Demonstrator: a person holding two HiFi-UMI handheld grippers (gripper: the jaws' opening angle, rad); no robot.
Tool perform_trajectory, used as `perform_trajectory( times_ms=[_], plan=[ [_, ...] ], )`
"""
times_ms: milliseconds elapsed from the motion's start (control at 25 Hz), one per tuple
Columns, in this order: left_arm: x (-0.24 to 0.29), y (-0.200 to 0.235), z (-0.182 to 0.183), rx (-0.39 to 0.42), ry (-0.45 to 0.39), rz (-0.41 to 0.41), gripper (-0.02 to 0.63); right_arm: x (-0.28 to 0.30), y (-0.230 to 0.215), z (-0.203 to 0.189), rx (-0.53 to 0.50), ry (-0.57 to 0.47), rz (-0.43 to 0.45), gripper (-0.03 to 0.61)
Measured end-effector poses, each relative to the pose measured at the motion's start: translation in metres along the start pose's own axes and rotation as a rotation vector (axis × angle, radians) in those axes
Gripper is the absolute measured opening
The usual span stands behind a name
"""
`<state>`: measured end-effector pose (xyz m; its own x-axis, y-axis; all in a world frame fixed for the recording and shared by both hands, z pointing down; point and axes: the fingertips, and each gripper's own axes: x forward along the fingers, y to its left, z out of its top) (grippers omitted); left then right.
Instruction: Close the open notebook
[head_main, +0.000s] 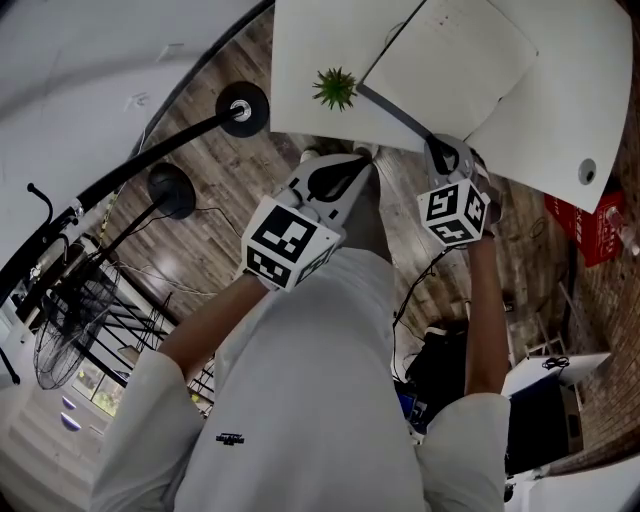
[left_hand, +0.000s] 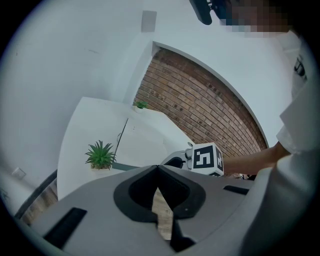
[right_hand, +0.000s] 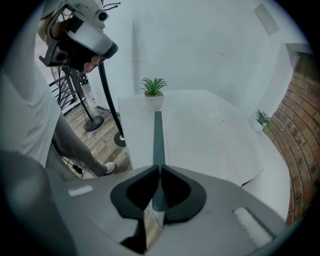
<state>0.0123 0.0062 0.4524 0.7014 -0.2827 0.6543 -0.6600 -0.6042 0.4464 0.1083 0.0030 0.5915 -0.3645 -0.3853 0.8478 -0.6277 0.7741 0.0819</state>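
The open notebook (head_main: 450, 60) lies on the white table (head_main: 300, 60), its pale pages up. Its dark cover (head_main: 395, 112) shows as a thin strip running from the potted plant (head_main: 335, 88) to my right gripper (head_main: 447, 152). In the right gripper view that cover (right_hand: 158, 140) stands edge-on and runs straight into my right gripper (right_hand: 159, 172), whose jaws are shut on it. My left gripper (head_main: 355, 165) hangs at the table's near edge, left of the right one. In its own view the left gripper (left_hand: 159, 170) is shut with nothing in it.
A small plant (right_hand: 153, 90) stands at the table's edge beside the cover, and another (right_hand: 261, 120) at the far side by the brick wall. Off the table, a black lamp base (head_main: 242, 108), a fan (head_main: 75, 310) and a red box (head_main: 590, 225) stand on the wooden floor.
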Motion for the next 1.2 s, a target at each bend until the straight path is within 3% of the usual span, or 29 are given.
perform_trajectory(
  times_ms=[240,440,640,760,880,1200],
  plan=[
    [0.000,0.000,0.002,0.003,-0.006,-0.002,0.009,-0.002,0.003,-0.005,0.000,0.030,0.040,0.063],
    [-0.001,0.001,0.003,0.002,-0.008,-0.002,0.009,-0.001,0.008,-0.010,-0.067,0.072,0.062,0.067],
    [-0.003,0.003,0.000,-0.003,-0.005,0.003,0.009,0.000,0.008,-0.009,-0.070,0.099,0.086,0.054],
    [-0.003,0.002,0.002,0.000,-0.012,-0.004,0.009,0.000,0.009,-0.009,-0.082,0.108,0.071,0.010],
    [-0.004,0.002,0.002,0.001,-0.012,-0.004,0.009,0.000,0.009,-0.010,-0.101,0.119,0.049,0.008],
    [-0.010,0.007,0.003,0.003,-0.017,0.001,0.009,-0.012,0.006,0.000,-0.004,0.073,0.047,0.006]
  ],
)
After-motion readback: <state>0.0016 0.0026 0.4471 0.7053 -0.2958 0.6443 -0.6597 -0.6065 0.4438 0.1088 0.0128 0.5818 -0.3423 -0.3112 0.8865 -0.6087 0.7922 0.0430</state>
